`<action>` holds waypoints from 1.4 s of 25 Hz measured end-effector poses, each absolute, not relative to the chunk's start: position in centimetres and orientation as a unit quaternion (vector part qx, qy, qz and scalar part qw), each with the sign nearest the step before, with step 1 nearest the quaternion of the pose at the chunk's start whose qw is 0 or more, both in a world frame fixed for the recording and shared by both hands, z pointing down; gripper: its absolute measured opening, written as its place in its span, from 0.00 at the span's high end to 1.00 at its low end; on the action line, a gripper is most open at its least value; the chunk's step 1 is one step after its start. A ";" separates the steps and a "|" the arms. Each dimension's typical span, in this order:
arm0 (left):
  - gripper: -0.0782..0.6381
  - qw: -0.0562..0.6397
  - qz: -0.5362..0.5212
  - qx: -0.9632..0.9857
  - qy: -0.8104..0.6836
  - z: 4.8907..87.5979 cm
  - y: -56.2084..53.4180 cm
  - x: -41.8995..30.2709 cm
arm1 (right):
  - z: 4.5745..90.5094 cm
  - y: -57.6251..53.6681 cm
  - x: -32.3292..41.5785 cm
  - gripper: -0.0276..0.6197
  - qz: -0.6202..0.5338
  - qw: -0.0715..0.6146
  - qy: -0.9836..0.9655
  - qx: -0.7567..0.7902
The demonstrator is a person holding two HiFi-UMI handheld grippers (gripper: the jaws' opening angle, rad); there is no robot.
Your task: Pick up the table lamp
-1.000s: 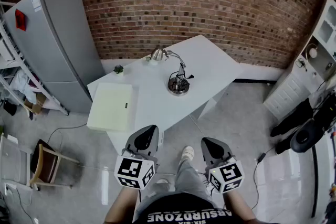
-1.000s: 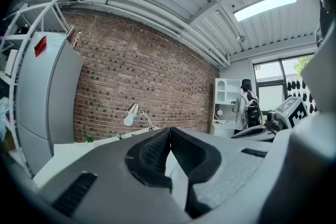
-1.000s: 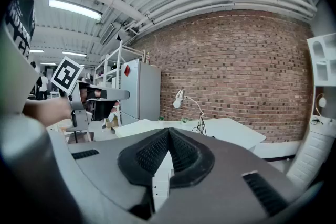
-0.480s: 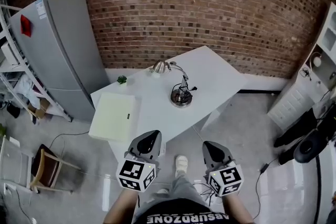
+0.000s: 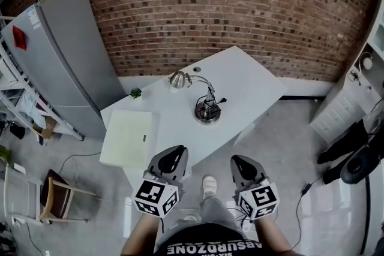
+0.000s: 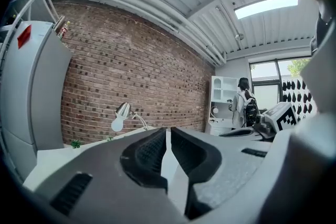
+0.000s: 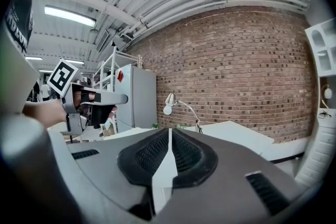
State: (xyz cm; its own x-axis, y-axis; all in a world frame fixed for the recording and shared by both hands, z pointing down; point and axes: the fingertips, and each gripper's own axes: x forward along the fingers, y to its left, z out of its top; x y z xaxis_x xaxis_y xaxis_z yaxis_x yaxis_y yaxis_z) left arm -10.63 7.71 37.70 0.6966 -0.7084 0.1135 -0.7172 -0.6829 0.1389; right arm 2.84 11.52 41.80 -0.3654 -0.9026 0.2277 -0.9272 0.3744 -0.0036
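Note:
A chrome table lamp stands on the white table, its round base toward the near side and its bent arm carrying the shade to the left. The left gripper view shows the lamp far ahead; the right gripper view shows the lamp too. My left gripper and right gripper hang side by side short of the table's near edge, both shut with nothing in them. In their own views the left gripper and right gripper show their jaws together.
A pale green pad lies on the table's left part, a tiny plant behind it. A grey fridge stands at the left by the brick wall, a wooden chair below it. White cabinets line the right. A person stands far off.
Both grippers have drifted a little toward the table, and the head view has shifted slightly; the lamp and table stay as they were. Jaws remain shut.

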 end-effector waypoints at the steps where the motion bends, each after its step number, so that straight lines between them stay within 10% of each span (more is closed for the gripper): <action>1: 0.88 0.087 0.027 0.916 -0.390 37.7 7.0 -10.5 | 41.8 10.8 2.9 0.96 0.067 0.094 -0.825 0.553; 14: 0.61 0.121 0.024 0.907 -0.403 39.2 -2.8 -8.1 | 43.4 2.1 4.7 0.67 0.097 0.106 -0.835 0.531; 35: 0.59 0.250 -0.065 0.879 -0.401 42.7 -13.3 -3.6 | 47.4 -9.7 7.5 0.64 0.135 0.133 -0.855 0.484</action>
